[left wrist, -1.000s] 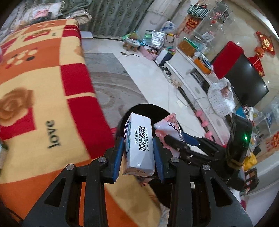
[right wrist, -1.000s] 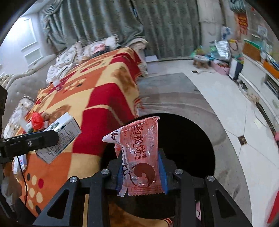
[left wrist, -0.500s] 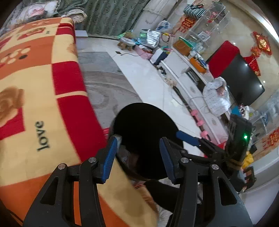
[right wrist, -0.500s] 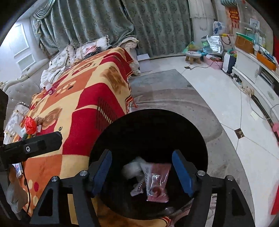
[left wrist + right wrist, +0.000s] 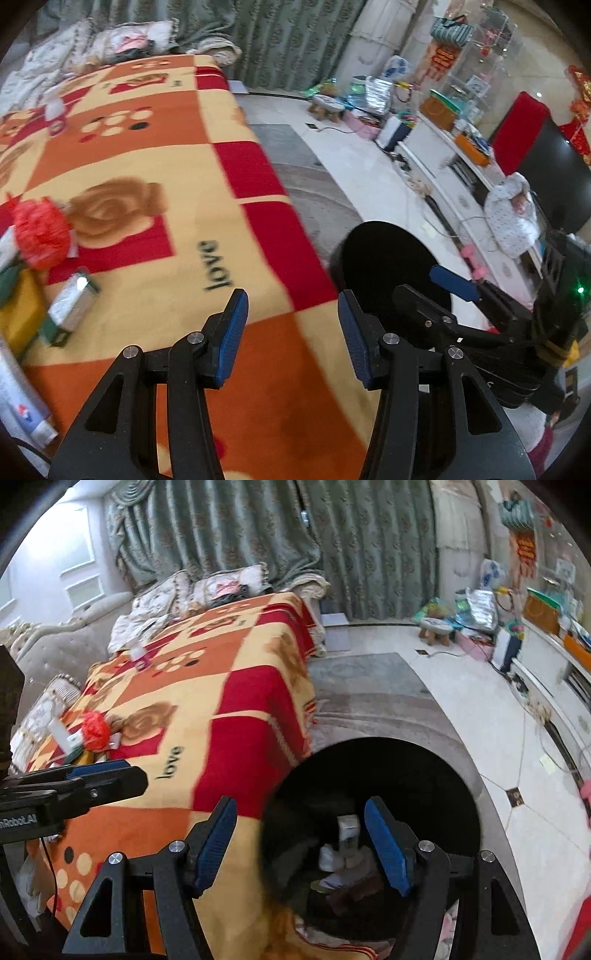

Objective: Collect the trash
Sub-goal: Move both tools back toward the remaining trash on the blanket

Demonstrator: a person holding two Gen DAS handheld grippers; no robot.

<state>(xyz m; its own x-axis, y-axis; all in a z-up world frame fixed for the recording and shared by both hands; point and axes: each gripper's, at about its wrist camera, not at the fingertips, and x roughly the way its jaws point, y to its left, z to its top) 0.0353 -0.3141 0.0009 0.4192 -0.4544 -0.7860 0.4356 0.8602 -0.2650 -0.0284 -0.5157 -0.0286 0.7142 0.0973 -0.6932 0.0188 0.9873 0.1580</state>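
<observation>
A black round trash bin [image 5: 436, 775] stands on the floor beside the blanket-covered table; it also shows in the left wrist view [image 5: 384, 258]. A white carton [image 5: 348, 832] and other wrappers lie inside it. My right gripper [image 5: 301, 843] is open and empty over the bin's near rim. My left gripper [image 5: 291, 334] is open and empty above the orange and red blanket [image 5: 155, 177]. Left of it lie a crumpled red wrapper [image 5: 42, 236], a small silver and green box [image 5: 70, 306] and a white tube [image 5: 18, 398]. The red wrapper also shows in the right wrist view [image 5: 95, 731].
A grey rug [image 5: 369, 686] and white tiled floor [image 5: 517, 812] surround the bin. A white TV cabinet [image 5: 454, 181] with a black TV [image 5: 554, 177] runs along the right. Cushions [image 5: 221, 587] and curtains [image 5: 258, 528] stand at the back.
Both grippers opened and dropped their loads into the bin: the left its white carton, the right its pink wrapper. Both have since swung left toward the table.
</observation>
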